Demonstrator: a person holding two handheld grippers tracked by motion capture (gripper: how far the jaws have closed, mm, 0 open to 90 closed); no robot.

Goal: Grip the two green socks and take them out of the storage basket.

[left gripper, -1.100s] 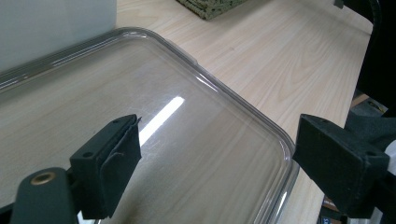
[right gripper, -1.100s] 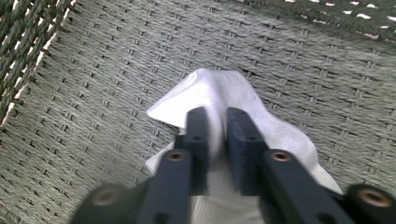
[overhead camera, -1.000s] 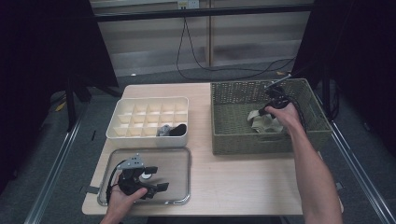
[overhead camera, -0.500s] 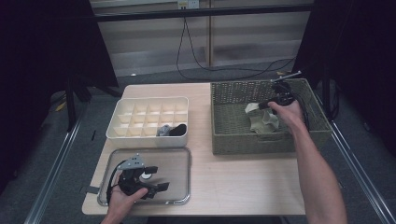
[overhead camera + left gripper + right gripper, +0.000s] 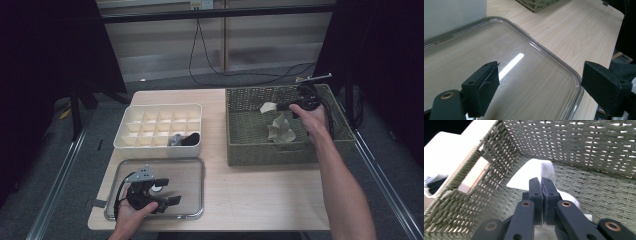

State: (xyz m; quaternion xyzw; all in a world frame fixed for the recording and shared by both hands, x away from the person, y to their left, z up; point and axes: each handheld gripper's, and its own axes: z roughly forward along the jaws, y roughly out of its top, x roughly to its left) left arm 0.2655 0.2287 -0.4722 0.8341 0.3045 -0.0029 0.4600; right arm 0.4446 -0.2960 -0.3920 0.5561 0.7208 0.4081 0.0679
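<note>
Nearest the person, the left gripper [image 5: 159, 192] rests over the clear plastic rectangular tray [image 5: 195, 167] at the front left of the pale wooden counter [image 5: 250, 195]. In the left gripper view its jaws stand wide apart with nothing between them, only the tray's bare floor [image 5: 529, 82] beneath.

Just behind the tray sits the cream plastic divided organiser box [image 5: 160, 125], with a dark rolled item [image 5: 190, 139] and a greyish one in its front cells.

Farther back and to the right, the olive-green woven wicker basket [image 5: 250, 150] holds the work in hand. The right gripper [image 5: 285, 107] is clamped on a soft off-white cloth piece [image 5: 279, 127], which hangs from it inside the basket, its lower end near or on the basket floor; the right gripper view shows the jaws pressed together on a fold of the fabric [image 5: 537, 171].

The step looks like lifting the cloth out of the basket. Next it probably needs raising until its trailing end clears the basket's rim, then carrying left toward the organiser or tray. The thin grip on a fold could slip, so a steady lift seems wise.
</note>
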